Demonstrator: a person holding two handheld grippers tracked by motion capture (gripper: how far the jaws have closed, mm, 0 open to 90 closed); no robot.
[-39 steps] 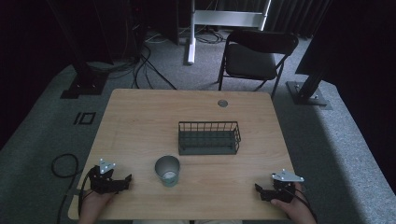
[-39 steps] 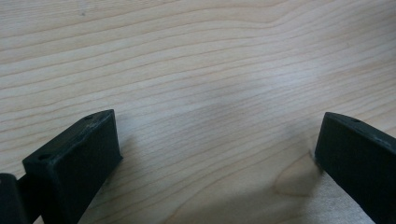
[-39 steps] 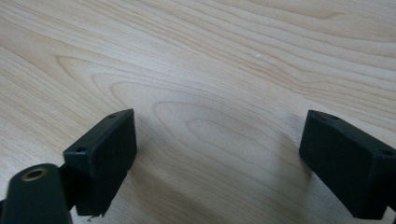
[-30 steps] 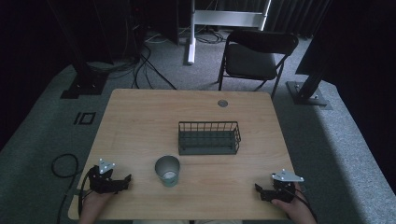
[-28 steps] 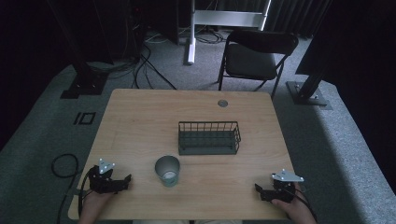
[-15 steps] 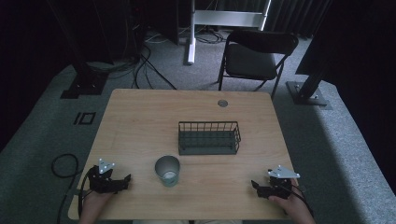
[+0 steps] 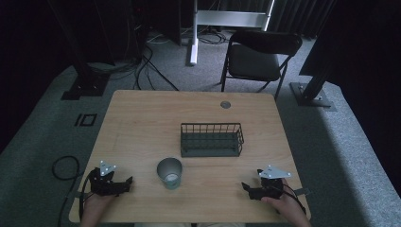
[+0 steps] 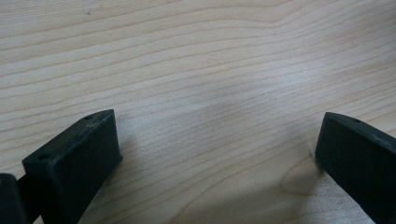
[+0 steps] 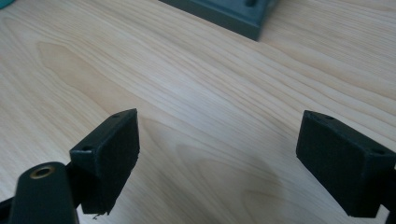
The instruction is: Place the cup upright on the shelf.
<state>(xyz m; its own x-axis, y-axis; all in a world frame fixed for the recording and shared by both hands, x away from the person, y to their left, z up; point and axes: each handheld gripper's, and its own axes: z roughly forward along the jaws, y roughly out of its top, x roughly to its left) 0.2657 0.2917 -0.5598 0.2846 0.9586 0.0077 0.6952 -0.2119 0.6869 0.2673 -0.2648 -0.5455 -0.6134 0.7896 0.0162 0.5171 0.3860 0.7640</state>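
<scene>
A grey-green cup (image 7: pixel 169 172) stands upright on the wooden table (image 7: pixel 142 123), near the front edge. Behind it and to the right sits a dark wire basket (image 7: pixel 211 140), its base corner also at the top of the right gripper view (image 9: pixel 224 14). My left gripper (image 7: pixel 126 182) rests at the front left corner, left of the cup, held by a hand. Its jaws stand wide apart over bare wood (image 8: pixel 219 140). My right gripper (image 7: pixel 247 188) lies at the front right, open, with nothing between its fingers (image 9: pixel 114 154).
A small round grommet (image 7: pixel 225 104) is set in the table's far edge. A black folding chair (image 7: pixel 257 59) stands behind the table. Cables (image 7: pixel 64 168) trail on the grey carpet at the left. Dark stand bases (image 7: pixel 312 94) flank the table.
My right gripper has shifted a little to the left along the front edge. The left gripper, cup and basket stay where they were.
</scene>
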